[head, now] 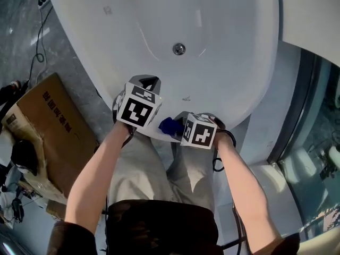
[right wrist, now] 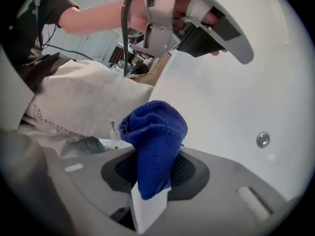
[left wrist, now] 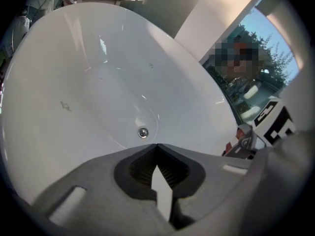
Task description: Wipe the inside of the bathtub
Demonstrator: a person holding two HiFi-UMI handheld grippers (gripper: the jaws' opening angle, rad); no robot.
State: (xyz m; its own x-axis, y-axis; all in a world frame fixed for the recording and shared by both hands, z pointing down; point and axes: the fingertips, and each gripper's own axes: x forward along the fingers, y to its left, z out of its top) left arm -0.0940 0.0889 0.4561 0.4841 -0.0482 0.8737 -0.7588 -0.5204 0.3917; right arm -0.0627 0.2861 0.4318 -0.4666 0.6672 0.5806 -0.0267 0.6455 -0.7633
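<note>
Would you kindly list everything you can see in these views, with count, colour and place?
bathtub: one, white, ahead of the person
drain: one, silver, in the bathtub floor
cloth: one, blue, clamped in the right tool near the bathtub's near rim
box: one, brown cardboard, on the floor left of the bathtub
window: one, glass, right of the bathtub
trousers: one pair, beige, below the tools
arms: two, bare, reaching forward
left tool: one, grey, shut and empty, at the near rim
right tool: one, grey, shut on the cloth
</note>
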